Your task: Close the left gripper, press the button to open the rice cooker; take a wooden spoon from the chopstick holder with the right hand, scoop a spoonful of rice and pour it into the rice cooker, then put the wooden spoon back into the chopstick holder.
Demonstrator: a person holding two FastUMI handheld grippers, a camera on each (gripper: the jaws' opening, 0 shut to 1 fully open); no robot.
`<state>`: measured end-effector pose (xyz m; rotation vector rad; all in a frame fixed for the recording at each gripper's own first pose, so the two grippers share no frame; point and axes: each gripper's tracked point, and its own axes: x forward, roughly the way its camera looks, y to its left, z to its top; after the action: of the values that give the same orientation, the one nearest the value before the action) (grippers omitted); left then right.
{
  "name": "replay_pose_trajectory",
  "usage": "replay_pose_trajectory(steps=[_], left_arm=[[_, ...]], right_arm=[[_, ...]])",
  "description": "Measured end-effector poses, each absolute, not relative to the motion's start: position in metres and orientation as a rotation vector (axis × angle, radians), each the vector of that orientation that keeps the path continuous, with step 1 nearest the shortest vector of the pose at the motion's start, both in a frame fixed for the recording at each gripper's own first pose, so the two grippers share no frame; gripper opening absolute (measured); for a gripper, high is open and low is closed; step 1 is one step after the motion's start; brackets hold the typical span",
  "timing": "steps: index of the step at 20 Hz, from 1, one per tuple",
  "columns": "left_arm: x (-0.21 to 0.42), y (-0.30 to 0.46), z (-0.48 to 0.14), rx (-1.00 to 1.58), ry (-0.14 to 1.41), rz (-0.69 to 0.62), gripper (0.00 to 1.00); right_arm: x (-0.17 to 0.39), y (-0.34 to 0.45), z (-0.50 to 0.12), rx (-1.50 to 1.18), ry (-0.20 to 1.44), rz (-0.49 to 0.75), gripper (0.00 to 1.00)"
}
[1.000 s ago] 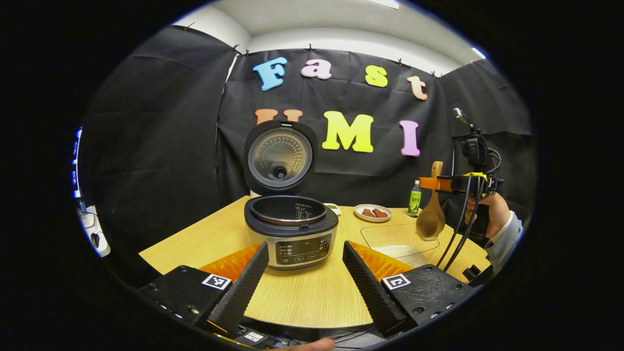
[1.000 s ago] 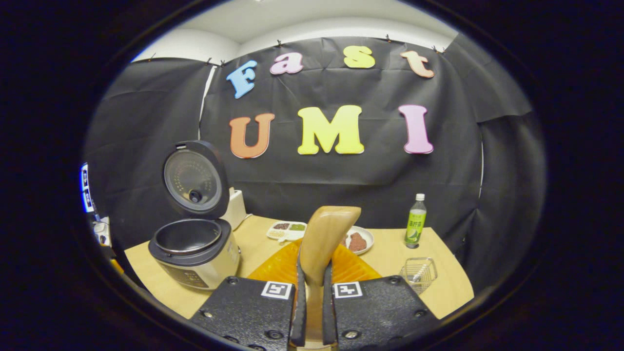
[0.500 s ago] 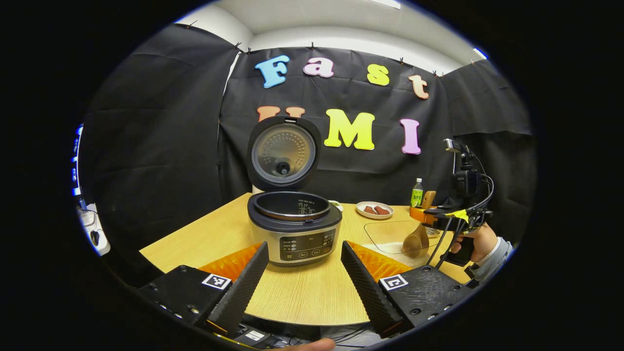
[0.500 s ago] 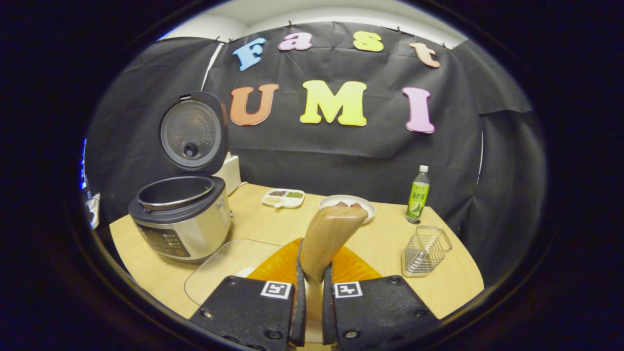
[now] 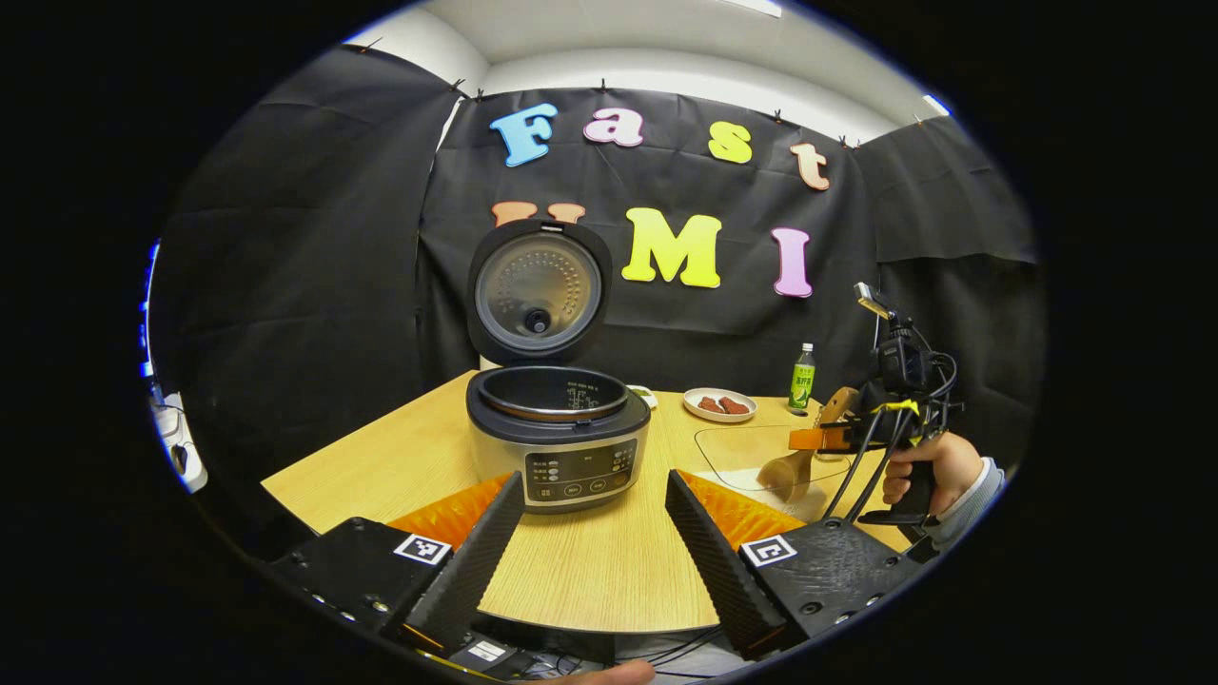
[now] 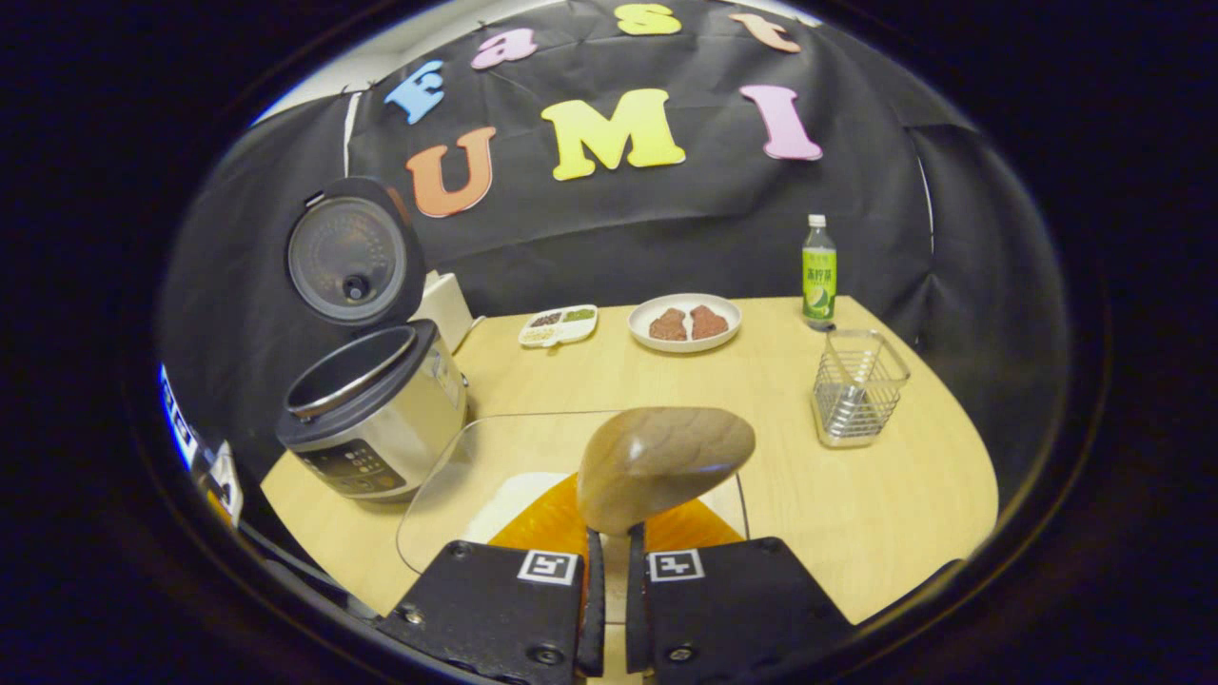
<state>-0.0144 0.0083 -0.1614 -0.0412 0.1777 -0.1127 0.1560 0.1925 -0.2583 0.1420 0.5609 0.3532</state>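
Spoon (image 6: 664, 462) sits clenched by its handle between your right gripper (image 6: 609, 609) fingers, bowl angled ahead over the clear rice tray (image 6: 447, 504), suited to scooping. Your left gripper (image 5: 595, 533) stands released, facing the open rice cooker (image 5: 557, 433) just beyond its fingertips.

I saw a green drink bottle (image 6: 818, 272) standing upright at the back of the wooden table (image 6: 885, 495), close to the black cloth wall. A white plate (image 6: 684, 322) with two brown pieces on it sat near the bottle. Just beside the plate lay a small divided dish (image 6: 558, 325) holding dark and green bits. From my other camera, the bottle (image 5: 802, 378) and plate (image 5: 719, 405) sat well apart from me.
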Motion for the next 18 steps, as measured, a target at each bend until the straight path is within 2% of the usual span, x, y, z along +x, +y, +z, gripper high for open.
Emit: replay_pose_trajectory(steps=[5, 9, 14, 18], left_arm=[[-0.011, 0.01, -0.16, -0.057, 0.171, -0.111, 0.95], [-0.011, 0.019, -0.163, -0.063, 0.174, -0.102, 0.95], [-0.012, 0.029, -0.16, -0.078, 0.171, -0.081, 0.95], [-0.012, 0.027, -0.16, -0.056, 0.168, -0.084, 0.96]], right_arm=[[0.162, 0.213, -0.261, 0.265, 0.613, 0.428, 0.12], [0.157, 0.231, -0.265, 0.508, 0.728, 0.525, 0.09], [0.161, 0.221, -0.27, 0.736, 0.801, 0.507, 0.09], [0.164, 0.215, -0.258, 0.852, 0.773, 0.481, 0.09]])
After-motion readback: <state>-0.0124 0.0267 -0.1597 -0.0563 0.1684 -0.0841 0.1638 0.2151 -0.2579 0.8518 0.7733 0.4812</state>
